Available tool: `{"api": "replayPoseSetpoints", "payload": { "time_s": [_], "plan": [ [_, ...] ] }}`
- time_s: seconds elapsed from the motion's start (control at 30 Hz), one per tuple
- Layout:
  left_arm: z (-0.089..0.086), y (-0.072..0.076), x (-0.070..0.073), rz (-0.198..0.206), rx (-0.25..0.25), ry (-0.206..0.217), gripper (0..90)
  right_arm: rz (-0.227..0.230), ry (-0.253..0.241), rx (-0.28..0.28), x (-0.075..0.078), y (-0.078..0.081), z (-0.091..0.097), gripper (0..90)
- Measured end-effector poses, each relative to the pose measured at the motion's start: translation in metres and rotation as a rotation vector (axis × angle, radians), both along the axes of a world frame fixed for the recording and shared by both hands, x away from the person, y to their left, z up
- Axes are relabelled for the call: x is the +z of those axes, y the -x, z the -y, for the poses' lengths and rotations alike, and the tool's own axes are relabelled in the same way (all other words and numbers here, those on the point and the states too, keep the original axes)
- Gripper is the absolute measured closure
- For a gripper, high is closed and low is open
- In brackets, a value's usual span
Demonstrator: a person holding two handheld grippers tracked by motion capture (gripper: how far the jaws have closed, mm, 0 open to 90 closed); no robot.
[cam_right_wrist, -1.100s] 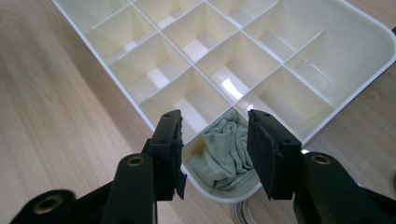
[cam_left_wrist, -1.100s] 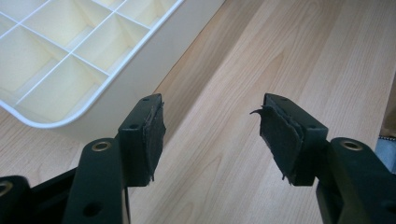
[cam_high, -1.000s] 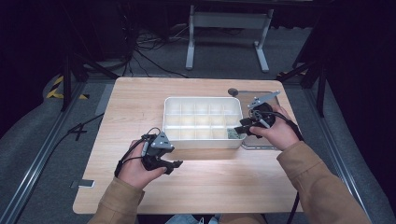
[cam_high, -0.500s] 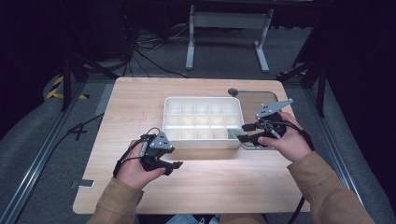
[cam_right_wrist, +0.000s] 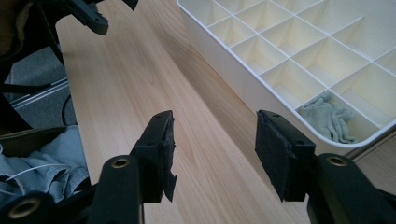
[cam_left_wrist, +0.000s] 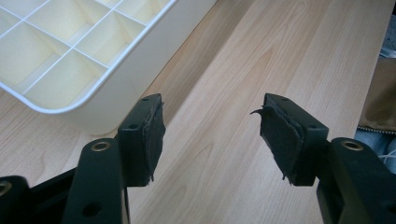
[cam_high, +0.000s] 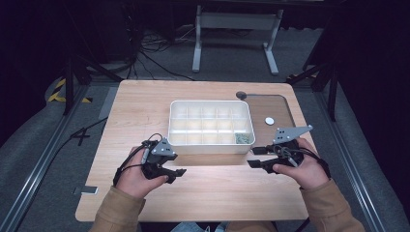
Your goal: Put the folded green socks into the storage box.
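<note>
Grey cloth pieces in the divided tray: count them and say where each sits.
1. The grey cloth lies crumpled in a corner compartment of the white tray, the corner nearest the right tool; other compartments look empty.

Probably a lab or test studio: a wooden worktop on grey carpet, black curtains around, cables trailing across the floor, metal rails alongside.

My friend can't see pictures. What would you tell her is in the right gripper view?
The right hand-held gripper hangs open and empty over a light wooden table. To its right sits a white divided tray, with a crumpled grey-green cloth in its nearest corner compartment. The left hand-held gripper shows far off at top left.
</note>
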State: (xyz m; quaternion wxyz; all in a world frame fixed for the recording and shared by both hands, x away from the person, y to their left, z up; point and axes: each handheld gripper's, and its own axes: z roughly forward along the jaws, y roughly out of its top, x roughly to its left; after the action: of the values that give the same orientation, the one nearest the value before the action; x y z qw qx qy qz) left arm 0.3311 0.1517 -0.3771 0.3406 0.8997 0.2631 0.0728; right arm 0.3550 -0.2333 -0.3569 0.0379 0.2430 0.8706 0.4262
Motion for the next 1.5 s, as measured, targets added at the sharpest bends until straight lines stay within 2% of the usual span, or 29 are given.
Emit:
{"api": "replayPoseSetpoints", "payload": {
  "time_s": [0.2, 0.4, 0.5, 0.63, 0.7, 0.77, 0.8, 0.83, 0.9, 0.93, 1.0, 1.13, 1.27, 1.37, 1.5],
  "plan": [
    [-0.001, 0.003, -0.002, -0.003, 0.003, -0.011, 39.8, -0.015, 0.012, 0.019, -0.009, 0.004, -0.003, 45.5],
    [-0.002, 0.007, -0.005, -0.020, -0.002, -0.024, 39.6, -0.033, 0.044, 0.055, -0.030, 0.005, -0.005, 41.2],
    [-0.002, 0.008, -0.006, -0.019, -0.006, -0.024, 39.2, -0.026, 0.077, 0.042, -0.042, 0.005, -0.007, 38.1],
    [-0.002, 0.008, -0.010, -0.024, -0.003, -0.023, 36.3, -0.025, 0.074, 0.027, -0.052, 0.005, -0.008, 34.6],
    [-0.004, 0.008, -0.016, -0.029, 0.003, -0.032, 33.2, -0.042, 0.084, 0.024, -0.062, 0.005, -0.010, 34.1],
    [-0.004, 0.008, -0.018, -0.028, 0.013, -0.035, 26.9, -0.038, 0.102, 0.032, -0.066, 0.004, -0.010, 34.9],
    [-0.006, 0.007, -0.022, -0.024, 0.040, -0.054, 26.9, -0.033, 0.131, 0.034, -0.068, 0.004, -0.010, 35.0],
    [-0.008, 0.004, -0.028, -0.032, 0.080, -0.068, 26.0, -0.015, 0.197, 0.009, -0.076, 0.000, -0.009, 35.3],
    [-0.009, 0.003, -0.030, -0.043, 0.083, -0.082, 25.8, -0.022, 0.191, -0.013, -0.080, -0.001, -0.007, 35.1],
    [-0.009, 0.003, -0.032, -0.046, 0.085, -0.081, 25.8, -0.041, 0.176, -0.023, -0.085, -0.002, -0.006, 34.7],
    [-0.010, 0.002, -0.038, -0.060, 0.078, -0.092, 25.9, -0.053, 0.165, -0.023, -0.093, -0.004, -0.004, 34.6],
    [-0.009, -0.001, -0.045, -0.057, 0.058, -0.109, 26.1, -0.020, 0.158, -0.029, -0.107, -0.002, -0.003, 34.5],
    [-0.008, -0.002, -0.056, -0.059, 0.026, -0.148, 27.6, 0.015, 0.143, 0.004, -0.114, 0.005, -0.005, 34.5],
    [-0.006, -0.003, -0.059, -0.063, 0.026, -0.149, 27.6, 0.036, 0.144, 0.031, -0.117, 0.009, -0.008, 33.9],
    [-0.005, -0.004, -0.060, -0.062, 0.025, -0.142, 27.6, 0.042, 0.143, 0.047, -0.118, 0.012, -0.009, 33.6]
  ]
}}
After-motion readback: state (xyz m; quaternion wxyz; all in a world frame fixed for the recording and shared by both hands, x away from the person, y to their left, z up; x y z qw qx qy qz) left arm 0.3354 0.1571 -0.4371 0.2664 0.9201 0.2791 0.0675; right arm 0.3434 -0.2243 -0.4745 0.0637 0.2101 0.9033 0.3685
